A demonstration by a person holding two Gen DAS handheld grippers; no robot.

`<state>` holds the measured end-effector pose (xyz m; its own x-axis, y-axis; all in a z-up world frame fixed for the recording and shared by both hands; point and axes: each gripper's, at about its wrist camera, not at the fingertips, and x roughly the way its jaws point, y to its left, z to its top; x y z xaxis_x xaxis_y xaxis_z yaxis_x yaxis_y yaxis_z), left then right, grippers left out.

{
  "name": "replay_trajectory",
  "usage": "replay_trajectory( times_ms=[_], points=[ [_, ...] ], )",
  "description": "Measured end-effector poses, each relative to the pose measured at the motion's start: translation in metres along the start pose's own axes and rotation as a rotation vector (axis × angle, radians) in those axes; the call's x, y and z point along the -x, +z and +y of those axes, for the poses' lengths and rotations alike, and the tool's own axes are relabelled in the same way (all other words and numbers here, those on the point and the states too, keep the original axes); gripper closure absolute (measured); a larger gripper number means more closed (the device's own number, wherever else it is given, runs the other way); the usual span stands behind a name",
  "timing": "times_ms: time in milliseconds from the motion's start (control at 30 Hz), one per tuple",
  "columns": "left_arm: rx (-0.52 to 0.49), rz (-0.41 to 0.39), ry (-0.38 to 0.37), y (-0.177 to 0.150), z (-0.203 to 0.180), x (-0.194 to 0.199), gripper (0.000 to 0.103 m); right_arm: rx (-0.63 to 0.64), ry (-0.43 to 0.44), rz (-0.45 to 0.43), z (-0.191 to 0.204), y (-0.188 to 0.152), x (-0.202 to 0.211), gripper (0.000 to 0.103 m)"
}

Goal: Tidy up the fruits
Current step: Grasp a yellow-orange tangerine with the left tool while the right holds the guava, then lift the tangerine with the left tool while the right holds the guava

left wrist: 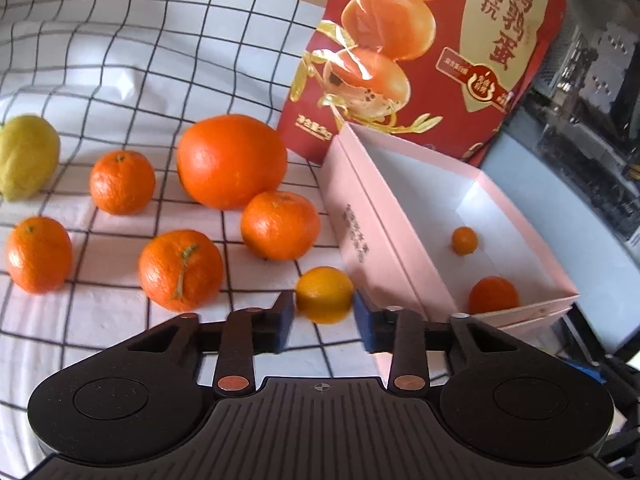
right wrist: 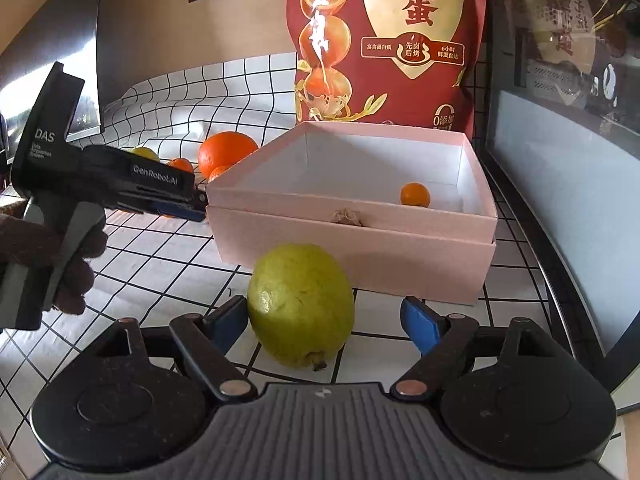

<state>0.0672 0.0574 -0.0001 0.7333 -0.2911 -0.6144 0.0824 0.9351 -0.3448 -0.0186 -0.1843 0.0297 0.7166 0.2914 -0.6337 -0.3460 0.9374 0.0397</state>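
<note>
In the left wrist view my left gripper (left wrist: 325,314) has its blue pads on either side of a small yellow-orange fruit (left wrist: 325,294), touching or nearly touching it, next to the pink box (left wrist: 374,236). The box holds two small oranges (left wrist: 464,241) (left wrist: 493,295). A big orange (left wrist: 232,161), several mandarins (left wrist: 181,270) and a lemon (left wrist: 28,156) lie on the checked cloth. In the right wrist view my right gripper (right wrist: 325,322) is open around a green pear-like fruit (right wrist: 301,305) in front of the box (right wrist: 360,254); the right pad stands apart from it.
A tall red snack bag (left wrist: 432,48) stands behind the box, also in the right wrist view (right wrist: 392,40). A dark glass-fronted appliance (right wrist: 568,160) borders the right side. The left gripper's body (right wrist: 120,184) reaches in from the left, held by a gloved hand.
</note>
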Motion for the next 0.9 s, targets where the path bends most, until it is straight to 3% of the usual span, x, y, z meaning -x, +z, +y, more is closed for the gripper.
replay_trajectory(
  times_ms=[300,500,600,900],
  points=[
    [-0.012,0.001,-0.011,-0.025,0.0,0.033,0.067,-0.003,-0.003,-0.003,0.0,0.0,0.0,0.019],
    [0.02,-0.006,-0.169,-0.053,-0.012,0.068,0.067,-0.003,-0.005,0.001,0.001,0.0,0.0,0.018],
    [0.017,0.007,-0.205,-0.067,-0.023,0.075,0.067,-0.002,-0.009,0.001,0.001,0.0,0.0,0.017],
    [0.025,0.013,-0.172,-0.081,-0.022,0.072,0.067,0.0,-0.007,0.005,0.002,0.001,-0.001,0.017]
  ],
)
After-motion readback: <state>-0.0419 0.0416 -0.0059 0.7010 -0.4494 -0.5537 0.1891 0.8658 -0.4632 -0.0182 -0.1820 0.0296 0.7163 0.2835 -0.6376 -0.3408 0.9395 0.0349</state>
